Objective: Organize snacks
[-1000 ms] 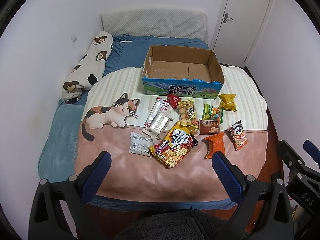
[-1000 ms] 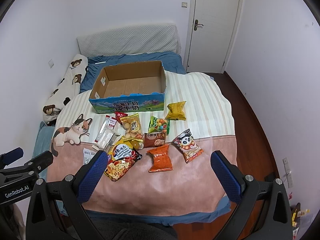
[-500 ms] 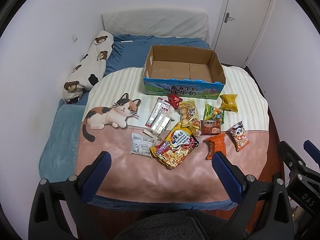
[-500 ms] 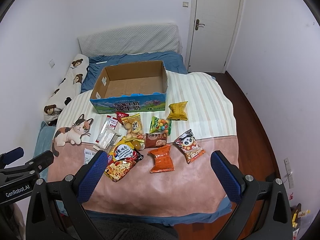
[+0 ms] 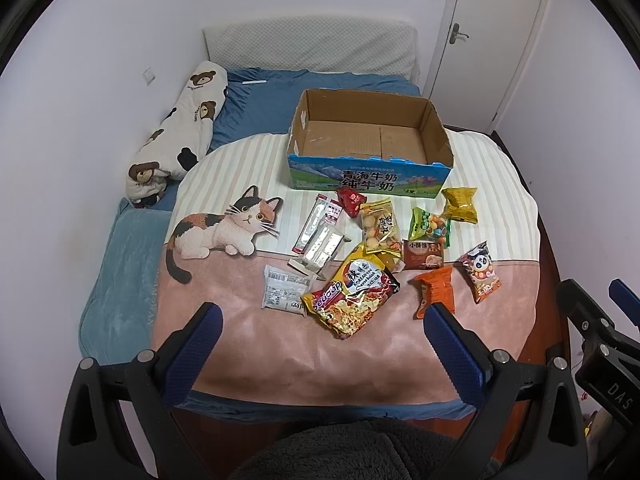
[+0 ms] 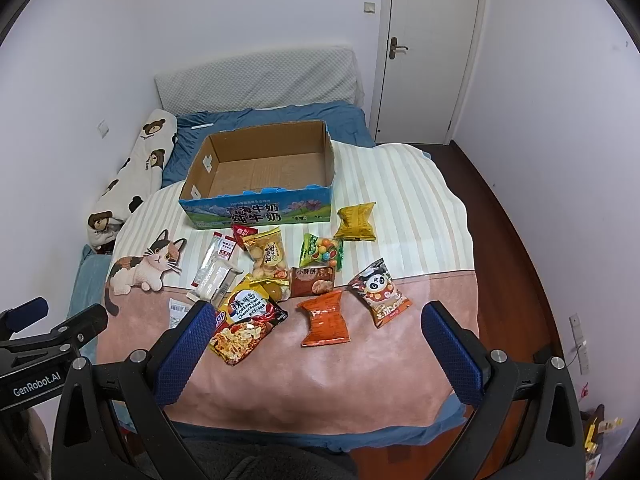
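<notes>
Both claws, the left gripper (image 5: pixel 320 344) and the right gripper (image 6: pixel 316 344), are held spread wide with nothing between them. The crinkly plastic snack packets (image 6: pixel 324 318) are scattered just ahead, so one can be chosen. Further ahead, the open brown cardboard box with a blue printed front (image 6: pixel 260 210) is kept empty to receive them.

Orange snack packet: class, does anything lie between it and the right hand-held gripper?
Nothing visible does. Only bare pink blanket separates the open right hand-held gripper from the orange snack packet; the noodle packet lies to its left.
</notes>
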Demonstrator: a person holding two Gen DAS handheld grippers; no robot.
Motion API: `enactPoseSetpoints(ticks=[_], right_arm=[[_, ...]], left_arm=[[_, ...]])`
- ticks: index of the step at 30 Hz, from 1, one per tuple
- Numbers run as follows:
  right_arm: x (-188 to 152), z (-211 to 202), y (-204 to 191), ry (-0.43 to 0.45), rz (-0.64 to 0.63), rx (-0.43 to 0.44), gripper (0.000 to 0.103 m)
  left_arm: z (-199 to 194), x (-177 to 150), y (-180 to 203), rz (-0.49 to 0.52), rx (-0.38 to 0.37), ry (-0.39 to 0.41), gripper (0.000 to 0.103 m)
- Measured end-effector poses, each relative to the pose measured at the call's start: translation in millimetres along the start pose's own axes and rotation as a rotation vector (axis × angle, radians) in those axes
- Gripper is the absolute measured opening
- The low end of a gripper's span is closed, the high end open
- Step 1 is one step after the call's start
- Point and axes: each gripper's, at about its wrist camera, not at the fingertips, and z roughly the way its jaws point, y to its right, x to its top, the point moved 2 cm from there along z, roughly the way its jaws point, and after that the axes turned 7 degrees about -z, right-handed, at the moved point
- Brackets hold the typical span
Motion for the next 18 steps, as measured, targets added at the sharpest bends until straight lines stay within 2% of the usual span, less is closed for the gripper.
enactPoseSetpoints(ticks=[13,18], right_arm=[[-4.3,12.6,-4.3,-0.023,0.02,0.023,0.103],[-7.6,40.3,6.0,-0.074,0.065,0.046,0.103]], left_arm=[[4.1,0.5,-3.8,-0.004,0.006,-0.001,0.103],[36.4,7.1,-9.8,-0.038,0.04,-0.004,0.103]])
